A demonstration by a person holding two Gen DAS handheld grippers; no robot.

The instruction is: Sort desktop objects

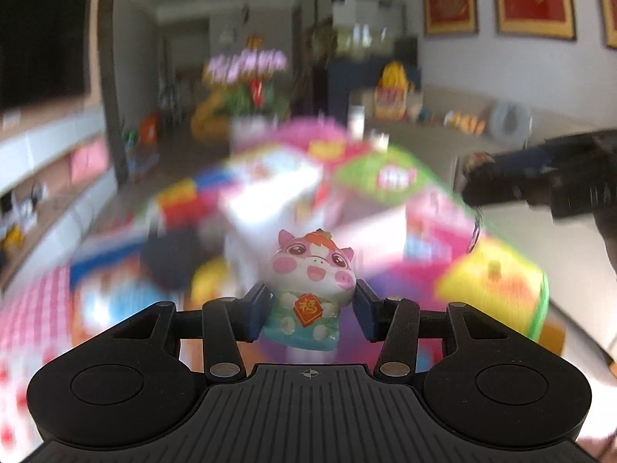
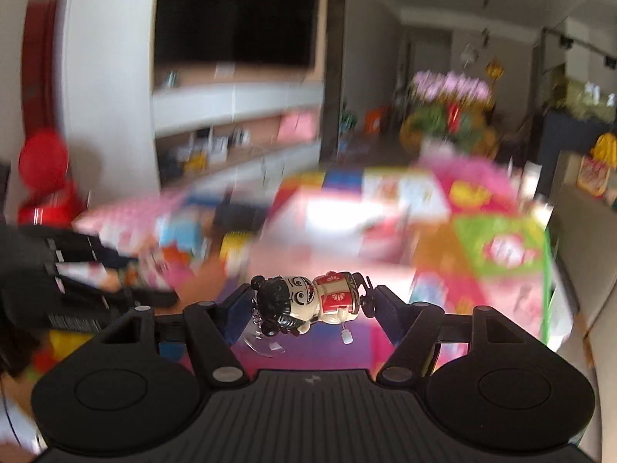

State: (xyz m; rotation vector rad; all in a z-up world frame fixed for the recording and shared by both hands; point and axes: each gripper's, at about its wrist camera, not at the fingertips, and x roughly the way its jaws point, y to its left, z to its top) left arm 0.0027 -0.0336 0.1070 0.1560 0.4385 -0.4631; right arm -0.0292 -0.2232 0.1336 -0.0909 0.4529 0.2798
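Observation:
My left gripper is shut on a small pink-and-white cartoon animal figurine in a teal robe with a red tag. It is held upright, above the blurred table. My right gripper is shut on a little doll with black hair buns and a red-and-white outfit. The doll lies sideways between the pads, head to the left, with a small white key hanging under it. In the left wrist view the right gripper shows at the right edge. In the right wrist view the left gripper appears dark and blurred at the left.
Below both grippers the table is crowded with colourful boxes: a green one, a yellow one and a pink one, all motion-blurred. A pink checked cloth lies at the left. A dark TV and shelves stand behind.

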